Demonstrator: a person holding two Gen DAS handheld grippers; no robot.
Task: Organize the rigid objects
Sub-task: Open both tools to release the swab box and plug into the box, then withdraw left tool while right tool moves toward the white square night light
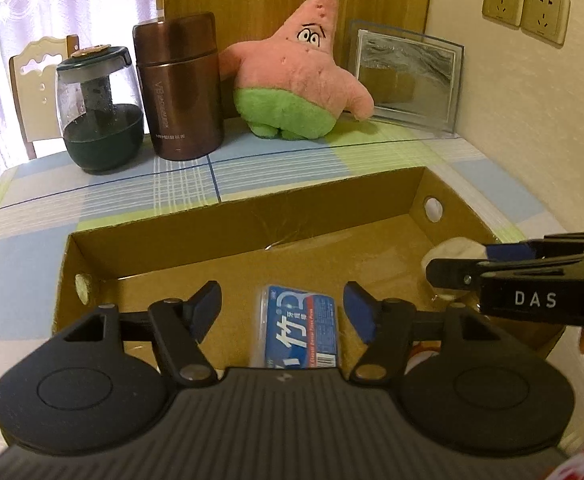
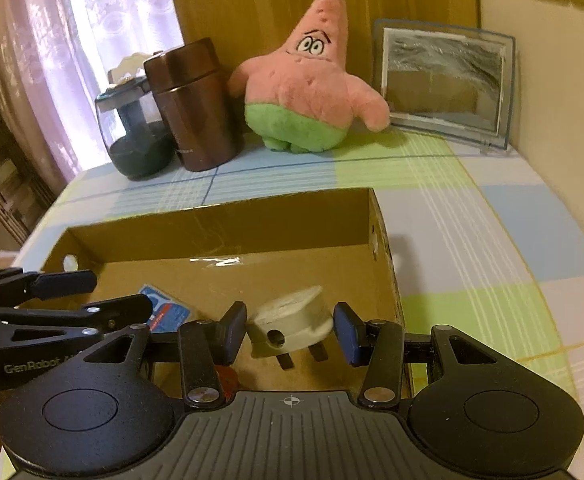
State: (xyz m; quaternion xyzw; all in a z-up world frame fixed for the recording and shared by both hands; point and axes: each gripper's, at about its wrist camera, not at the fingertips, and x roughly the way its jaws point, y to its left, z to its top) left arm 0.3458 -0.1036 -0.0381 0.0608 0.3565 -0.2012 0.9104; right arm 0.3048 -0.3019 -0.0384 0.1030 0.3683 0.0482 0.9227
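An open cardboard box (image 1: 243, 208) (image 2: 219, 220) sits on the checked tablecloth. A blue flat packet (image 1: 298, 330) (image 2: 167, 312) lies on its floor. My left gripper (image 1: 281, 312) is open above the packet, empty. A white plug adapter (image 2: 292, 322) (image 1: 452, 252) with dark prongs lies in the box's right part. My right gripper (image 2: 289, 330) is open, its fingers on either side of the adapter without clamping it. The right gripper also shows in the left wrist view (image 1: 468, 268), and the left gripper in the right wrist view (image 2: 91, 296).
At the table's back stand a dark glass jar (image 1: 99, 112), a brown metal flask (image 1: 179, 88), a pink and green starfish plush (image 1: 304, 72) and a clear picture frame (image 1: 408, 76). A wall (image 1: 532, 120) is at the right; a chair (image 1: 35, 80) stands behind the table.
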